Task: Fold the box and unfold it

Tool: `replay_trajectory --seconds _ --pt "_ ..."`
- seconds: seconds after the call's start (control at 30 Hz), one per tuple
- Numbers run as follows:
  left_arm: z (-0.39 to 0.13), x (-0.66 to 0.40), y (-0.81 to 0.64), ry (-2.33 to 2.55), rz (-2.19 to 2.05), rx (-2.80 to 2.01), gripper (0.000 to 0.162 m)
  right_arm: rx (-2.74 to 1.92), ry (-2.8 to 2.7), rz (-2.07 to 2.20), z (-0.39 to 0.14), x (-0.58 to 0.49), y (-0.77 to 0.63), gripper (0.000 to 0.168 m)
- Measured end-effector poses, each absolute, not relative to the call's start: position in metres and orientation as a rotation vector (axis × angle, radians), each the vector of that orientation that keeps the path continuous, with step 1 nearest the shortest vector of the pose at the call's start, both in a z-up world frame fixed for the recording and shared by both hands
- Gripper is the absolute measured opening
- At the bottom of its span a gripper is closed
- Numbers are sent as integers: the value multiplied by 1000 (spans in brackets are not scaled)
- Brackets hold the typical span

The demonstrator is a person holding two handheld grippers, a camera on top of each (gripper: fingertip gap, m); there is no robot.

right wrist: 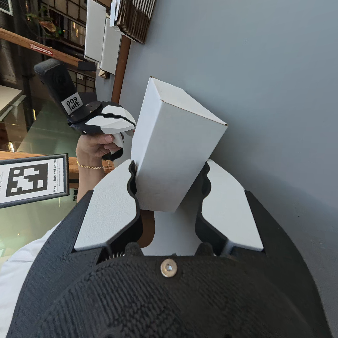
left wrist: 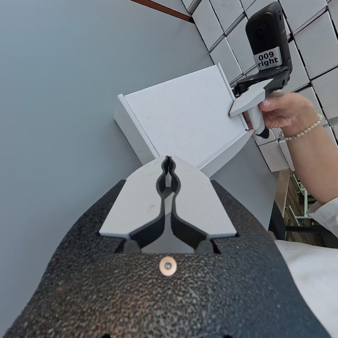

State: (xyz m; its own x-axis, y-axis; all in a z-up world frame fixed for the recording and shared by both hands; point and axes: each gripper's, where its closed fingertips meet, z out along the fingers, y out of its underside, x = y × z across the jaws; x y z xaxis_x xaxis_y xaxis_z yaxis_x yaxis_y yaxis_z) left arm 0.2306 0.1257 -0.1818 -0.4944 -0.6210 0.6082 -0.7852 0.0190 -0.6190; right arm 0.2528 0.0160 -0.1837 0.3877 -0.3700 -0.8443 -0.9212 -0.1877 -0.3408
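Note:
A closed white cardboard box (left wrist: 182, 124) lies on the grey table (left wrist: 54, 91). My left gripper (left wrist: 167, 158) is shut and empty, with its tips at the near edge of the box's top face. In the right wrist view the left gripper (right wrist: 134, 125) touches the box's left side. My right gripper (right wrist: 169, 164) straddles the narrow end of the box (right wrist: 173, 155), with both fingers against it. In the left wrist view the right gripper (left wrist: 237, 117) sits at the box's far right edge, with one finger (left wrist: 248, 102) over the top face and the other hidden.
A wall of stacked white boxes (left wrist: 274, 36) stands to the right of the table. Flat white box blanks (right wrist: 95, 31) lean beyond the table's brown edge (right wrist: 120, 69). A framed marker sign (right wrist: 33, 180) stands at the left. A person's hands hold both grippers.

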Motion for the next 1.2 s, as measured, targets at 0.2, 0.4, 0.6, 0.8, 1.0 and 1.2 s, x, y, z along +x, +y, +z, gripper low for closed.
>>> replay_trajectory --seconds 0.2,0.4,0.6,0.8,1.0,1.2 --pt "-180 227 127 -2229 1522 1391 0 -1768 1116 803 -181 253 17 68" --pt "-110 216 125 -2525 1921 1031 31 -1705 1009 899 -164 245 9 67" --pt "-62 193 138 -3203 2106 452 53 -1620 893 1031 -138 235 -3 67" --pt "-83 166 135 -3805 1759 -194 81 -1559 814 1155 -120 223 -5 67" --pt "-92 148 110 -4091 1555 -918 88 -1537 745 1232 -114 211 4 67" --pt "-83 126 84 -3972 1589 -1600 86 -1562 700 1305 -112 196 12 67"
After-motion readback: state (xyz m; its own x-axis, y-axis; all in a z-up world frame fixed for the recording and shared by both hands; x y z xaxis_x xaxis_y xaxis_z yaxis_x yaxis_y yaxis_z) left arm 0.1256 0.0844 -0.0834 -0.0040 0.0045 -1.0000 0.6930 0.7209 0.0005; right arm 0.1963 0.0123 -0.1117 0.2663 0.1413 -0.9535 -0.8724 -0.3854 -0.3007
